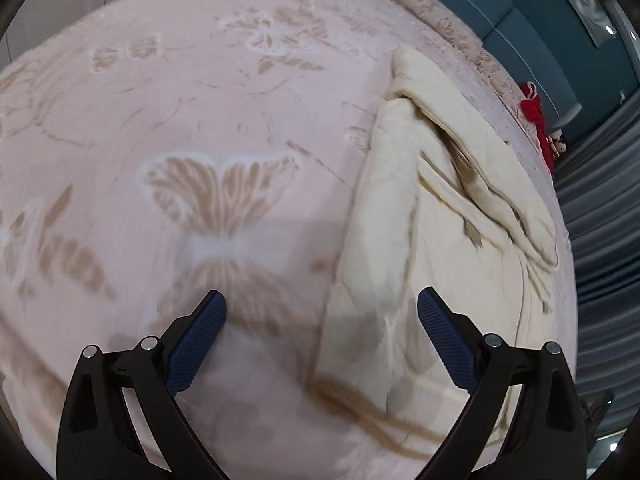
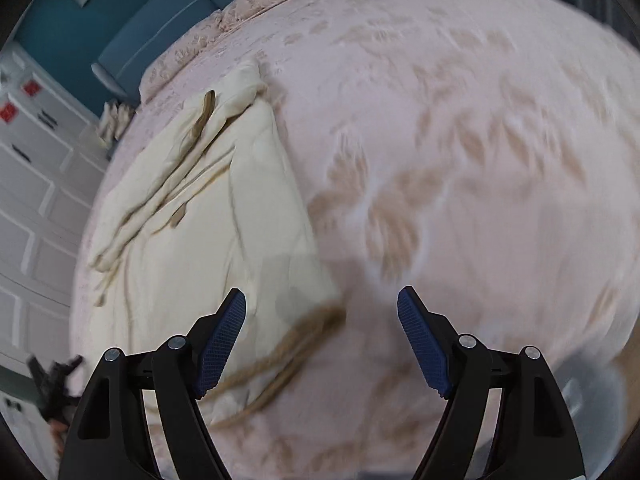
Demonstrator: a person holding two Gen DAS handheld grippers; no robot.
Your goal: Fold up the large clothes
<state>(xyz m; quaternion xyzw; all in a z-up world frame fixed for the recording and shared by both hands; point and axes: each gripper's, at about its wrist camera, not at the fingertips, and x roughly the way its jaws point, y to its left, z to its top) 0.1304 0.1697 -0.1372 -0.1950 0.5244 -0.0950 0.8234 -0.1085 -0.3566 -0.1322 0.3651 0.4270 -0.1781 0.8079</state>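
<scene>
Left wrist view: left gripper has its jaws spread wide, holding nothing, above a pink plush bed blanket with tan butterfly pattern; the cream, soft, folded garment with brown trim lies ahead to the right.
Right wrist view: right gripper likewise gapes unladen; the garment lies ahead-left, its trimmed corner beneath the left finger.

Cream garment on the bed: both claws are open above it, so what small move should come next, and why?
Probably lower the left claw onto the near brown-trimmed hem of the cream garment and close on it. Both it and the right claw hang open, holding nothing, and the garment lies partly folded on the pink blanket. That hem sits just below the left claw's fingers, so it looks like the easiest edge to take.
</scene>
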